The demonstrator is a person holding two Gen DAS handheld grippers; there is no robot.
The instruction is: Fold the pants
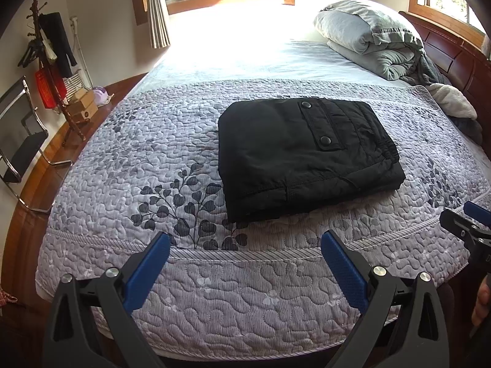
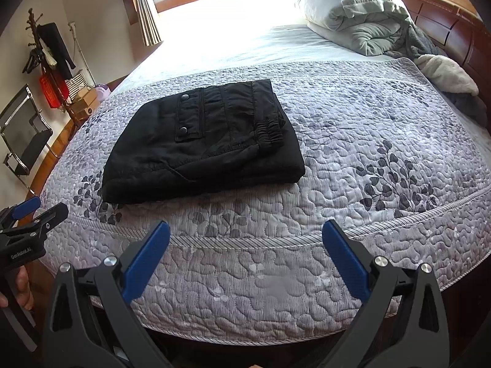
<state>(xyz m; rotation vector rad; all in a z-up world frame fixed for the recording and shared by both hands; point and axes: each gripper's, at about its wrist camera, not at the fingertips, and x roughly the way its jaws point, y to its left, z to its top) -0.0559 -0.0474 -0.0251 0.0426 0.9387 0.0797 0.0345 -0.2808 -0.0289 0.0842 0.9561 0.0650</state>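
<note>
Nearest, bottom of the left wrist view: the left gripper (image 1: 245, 245), jaws spread wide, blue pads bare, nothing between them, poised over the near hem of the quilt (image 1: 214, 294). At the bottom of the right wrist view the right gripper (image 2: 245, 239) is likewise released and empty. Each tool shows in the other's view: the right one at the right edge, the left one at the lower left edge, where white lettering on its body reads "GenRobot.AI". Part of a hand grips each handle at those edges.

Mid-frame: the pants (image 1: 307, 153) lie folded into a compact black rectangle on the grey leaf-print quilt, clear of both grippers. In the left wrist view the bundle sits centre-right, its long axis running left to right with a slight clockwise skew. The elastic waistband faces the right side; a pocket flap with two snap buttons lies uppermost. No garment label can be read.

Beyond: a plain pale sheet, then rolled grey bedding (image 1: 368, 36) at upper right against a dark wooden headboard (image 1: 454, 52). At the left edge: a chair (image 1: 21, 141), a coat stand (image 1: 52, 61) with dark clothes and a red item, and small boxes on a ledge. Nothing lies between grippers and pants.
</note>
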